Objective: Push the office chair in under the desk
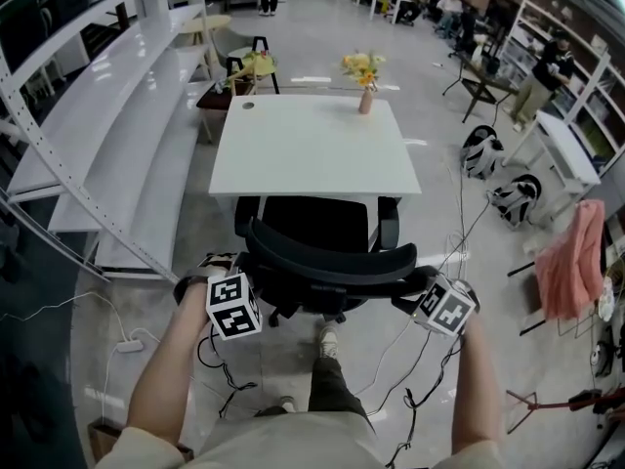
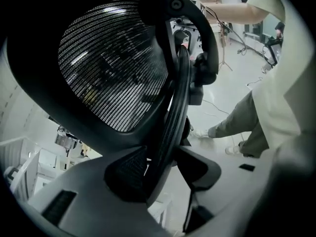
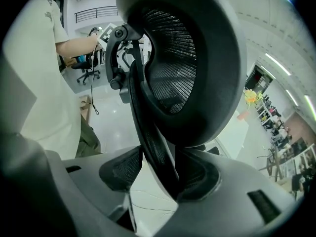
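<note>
A black mesh office chair stands with its seat partly under the white desk, its backrest toward me. My left gripper is at the left end of the backrest's top rim. In the left gripper view the rim runs between the jaws of this gripper, with both pads against it. My right gripper is at the rim's right end. In the right gripper view the rim lies between the jaws of this gripper: it touches the right pad, and floor shows beside the left pad.
A vase of yellow flowers stands at the desk's far edge. White shelving runs along the left. Bags and a pink cloth are to the right. Cables trail on the floor by my shoe.
</note>
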`<move>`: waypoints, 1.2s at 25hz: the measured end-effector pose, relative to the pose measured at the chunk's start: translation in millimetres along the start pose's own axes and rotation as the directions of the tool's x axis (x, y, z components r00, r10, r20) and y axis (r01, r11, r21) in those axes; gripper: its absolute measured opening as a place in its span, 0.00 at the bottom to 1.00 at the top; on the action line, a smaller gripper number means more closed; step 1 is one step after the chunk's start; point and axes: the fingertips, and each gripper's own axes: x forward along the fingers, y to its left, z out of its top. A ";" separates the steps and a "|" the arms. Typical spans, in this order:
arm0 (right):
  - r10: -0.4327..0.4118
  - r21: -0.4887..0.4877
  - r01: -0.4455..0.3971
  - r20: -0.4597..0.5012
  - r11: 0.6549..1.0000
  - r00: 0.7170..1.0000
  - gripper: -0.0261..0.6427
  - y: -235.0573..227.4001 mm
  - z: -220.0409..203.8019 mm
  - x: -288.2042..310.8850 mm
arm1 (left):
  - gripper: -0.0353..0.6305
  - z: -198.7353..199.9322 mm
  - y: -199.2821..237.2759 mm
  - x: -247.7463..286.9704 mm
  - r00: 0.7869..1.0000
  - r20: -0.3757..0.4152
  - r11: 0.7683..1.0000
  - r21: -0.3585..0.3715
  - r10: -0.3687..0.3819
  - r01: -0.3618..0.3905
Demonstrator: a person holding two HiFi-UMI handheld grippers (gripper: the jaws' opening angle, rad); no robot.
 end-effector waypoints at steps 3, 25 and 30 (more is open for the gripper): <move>0.009 -0.015 -0.009 0.006 1.000 1.000 0.36 -23.5 0.8 5.3 | 0.35 6.2 17.2 11.0 1.000 -0.005 1.000 -0.011 0.006 -0.007; 0.093 -0.121 -0.092 0.007 0.988 0.996 0.35 -161.6 22.2 38.2 | 0.35 28.3 118.9 62.7 0.997 -0.071 0.991 -0.129 0.017 -0.026; 0.102 -0.140 -0.102 -0.002 0.985 0.995 0.34 -192.7 31.3 49.0 | 0.36 28.8 148.3 78.1 0.995 -0.092 0.988 -0.148 0.022 -0.035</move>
